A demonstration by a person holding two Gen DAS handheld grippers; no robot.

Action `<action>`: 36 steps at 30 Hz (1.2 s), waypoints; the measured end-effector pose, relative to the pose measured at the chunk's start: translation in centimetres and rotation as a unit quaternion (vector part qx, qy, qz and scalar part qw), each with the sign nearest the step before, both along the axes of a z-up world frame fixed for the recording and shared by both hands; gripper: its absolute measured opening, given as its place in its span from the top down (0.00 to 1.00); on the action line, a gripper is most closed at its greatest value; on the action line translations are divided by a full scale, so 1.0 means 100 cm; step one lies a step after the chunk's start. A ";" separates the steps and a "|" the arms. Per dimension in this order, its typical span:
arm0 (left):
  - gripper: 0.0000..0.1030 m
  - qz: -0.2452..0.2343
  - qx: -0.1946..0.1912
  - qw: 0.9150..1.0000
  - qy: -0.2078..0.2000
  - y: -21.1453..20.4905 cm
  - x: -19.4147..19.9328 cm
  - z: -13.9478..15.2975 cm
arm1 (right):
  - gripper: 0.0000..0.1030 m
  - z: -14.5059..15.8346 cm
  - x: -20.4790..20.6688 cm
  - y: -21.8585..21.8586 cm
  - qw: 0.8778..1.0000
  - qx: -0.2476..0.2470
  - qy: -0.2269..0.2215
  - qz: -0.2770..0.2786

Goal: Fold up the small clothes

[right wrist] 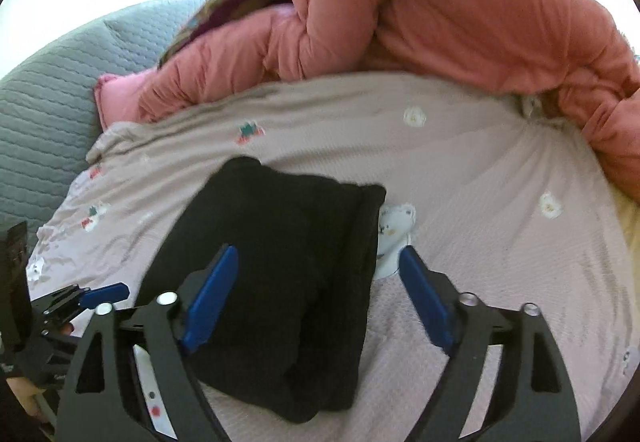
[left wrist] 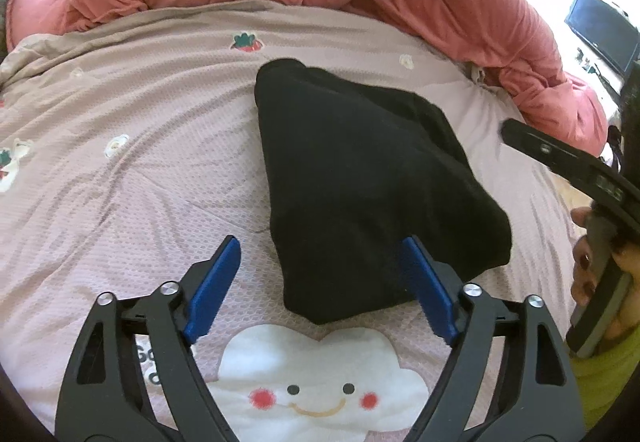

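Observation:
A black garment (left wrist: 352, 169), folded into a compact bundle, lies on a mauve bedspread (left wrist: 140, 161). My left gripper (left wrist: 320, 246) hovers open over the bundle's near end; its right pad is above the cloth's edge and its left pad is above bare bedspread. In the right wrist view the same black garment (right wrist: 272, 226) lies below my right gripper (right wrist: 318, 254), which stands wide open with nothing pinched. A black finger (left wrist: 536, 147) of the right gripper shows at the right edge, held by a hand (left wrist: 584, 274). The left gripper's blue pad (right wrist: 106, 292) appears at the far left.
A bulky pink quilt (right wrist: 460, 21) is heaped along the far and right sides of the bed. Grey quilted padding (right wrist: 40, 101) rises at the left. A white smiling cloud print (left wrist: 320, 374) marks the bedspread near me. A dark screen (left wrist: 600, 29) stands beyond the bed.

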State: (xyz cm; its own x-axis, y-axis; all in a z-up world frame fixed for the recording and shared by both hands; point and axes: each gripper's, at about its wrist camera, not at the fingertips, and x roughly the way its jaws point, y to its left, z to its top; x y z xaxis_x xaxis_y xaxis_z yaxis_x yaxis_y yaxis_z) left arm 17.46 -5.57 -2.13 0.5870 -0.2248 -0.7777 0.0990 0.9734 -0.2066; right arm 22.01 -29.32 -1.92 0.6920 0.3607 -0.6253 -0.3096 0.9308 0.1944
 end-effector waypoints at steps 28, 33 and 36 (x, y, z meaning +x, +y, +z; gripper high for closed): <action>0.09 0.031 0.035 0.997 -0.061 0.027 -0.095 0.024 | 0.05 -0.001 -0.134 0.010 0.998 -0.035 -0.045 -0.025; 0.09 0.037 0.042 0.997 -0.052 0.029 -0.104 0.012 | 0.05 -0.026 -0.143 0.022 0.998 -0.061 -0.016 -0.026; 0.09 0.039 0.039 0.997 -0.045 0.030 -0.108 0.006 | 0.05 -0.037 -0.146 0.028 0.997 -0.068 -0.004 -0.026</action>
State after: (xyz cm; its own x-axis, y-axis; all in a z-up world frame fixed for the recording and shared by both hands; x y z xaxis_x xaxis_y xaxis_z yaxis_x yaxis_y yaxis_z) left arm 6.61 -2.56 -1.48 0.6691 -0.1161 -0.7341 0.0372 0.9917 -0.1229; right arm 7.38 -26.57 -5.64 0.7122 0.2360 -0.6611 -0.2614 0.9632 0.0622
